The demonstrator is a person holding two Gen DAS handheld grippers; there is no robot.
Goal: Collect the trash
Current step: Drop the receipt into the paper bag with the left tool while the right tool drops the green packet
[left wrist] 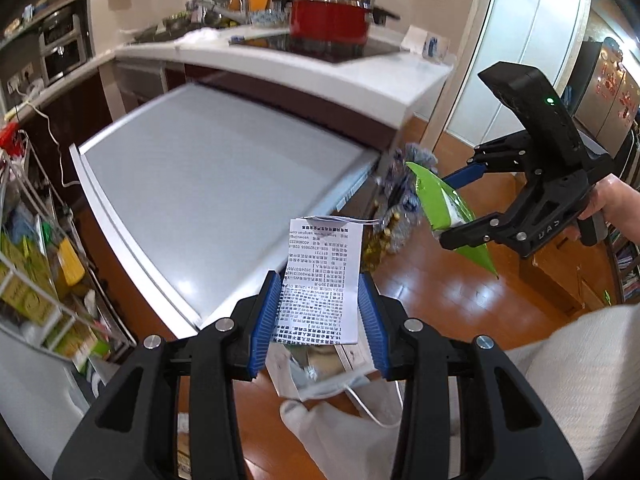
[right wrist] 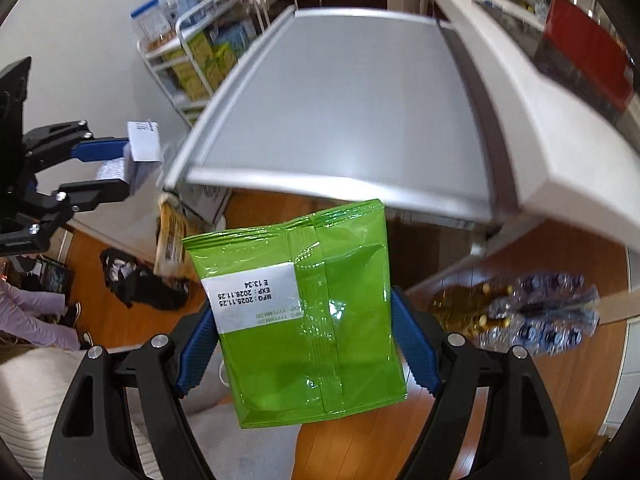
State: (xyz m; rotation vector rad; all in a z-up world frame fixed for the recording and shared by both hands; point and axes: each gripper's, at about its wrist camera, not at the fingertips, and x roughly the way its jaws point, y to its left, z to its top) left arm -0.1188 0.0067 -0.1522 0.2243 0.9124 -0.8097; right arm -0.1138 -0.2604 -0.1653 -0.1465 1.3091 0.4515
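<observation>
My left gripper [left wrist: 318, 316] is shut on a white printed paper receipt [left wrist: 322, 280], held upright in the air beside the grey pull-out table top [left wrist: 224, 184]. In the right wrist view the left gripper [right wrist: 116, 172] shows at the far left with the receipt [right wrist: 144, 140]. My right gripper [right wrist: 308, 344] is shut on a green foil snack packet [right wrist: 304, 312] with a white date label. In the left wrist view the right gripper [left wrist: 460, 208] holds the packet [left wrist: 444, 216] at the right, past the table's corner.
A white counter [left wrist: 280, 68] carries a cooktop and a red pot [left wrist: 330, 20]. A white wire rack [left wrist: 44, 280] with boxes stands left. Packs of bottles [right wrist: 532, 312] and a white bag [left wrist: 316, 376] sit on the wooden floor [left wrist: 460, 292].
</observation>
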